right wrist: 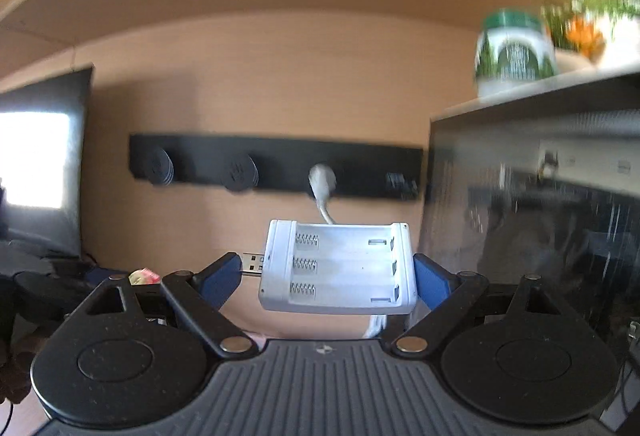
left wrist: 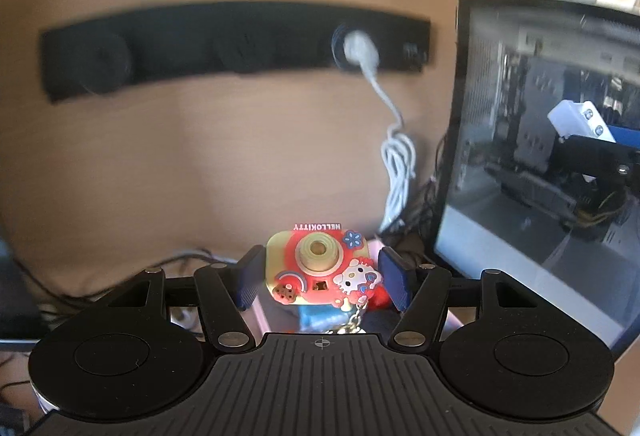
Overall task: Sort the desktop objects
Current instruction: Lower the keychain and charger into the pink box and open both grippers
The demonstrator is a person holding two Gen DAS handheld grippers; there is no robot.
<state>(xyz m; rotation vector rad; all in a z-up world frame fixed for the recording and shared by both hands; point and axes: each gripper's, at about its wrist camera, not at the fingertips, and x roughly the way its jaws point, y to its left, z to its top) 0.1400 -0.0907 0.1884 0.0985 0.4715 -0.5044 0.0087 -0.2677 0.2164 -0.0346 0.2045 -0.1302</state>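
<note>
The left gripper (left wrist: pixel 322 278) is clamped on a small Hello Kitty toy camera (left wrist: pixel 320 268), one blue pad on each side of the body, and carries it in the air in front of the wooden back panel (left wrist: pixel 240 156). A metal keychain (left wrist: pixel 354 320) hangs free beneath the toy. The toy appears to be moulded rubbery plastic: probably light, slightly yielding and not slippery, so a side-to-side hold across the body is adequate; expect the chain to swing and catch on edges. The right gripper (right wrist: pixel 328 278) holds a white battery charger (right wrist: pixel 338 268), also lifted clear of the desk. Its right pad bears on the right end wall; its left pad sits at the USB plug (right wrist: pixel 253 265) that projects from the left end, so the grip seems to load that plug. The charger looks like a rigid, hollow, smooth plastic shell, light but prone to slipping or pivoting. A safer hold is across the two long walls, clear of the plug and the spring contacts (right wrist: pixel 306 264). A black power strip (right wrist: pixel 276 168) is fixed to the panel behind both loads.
</note>
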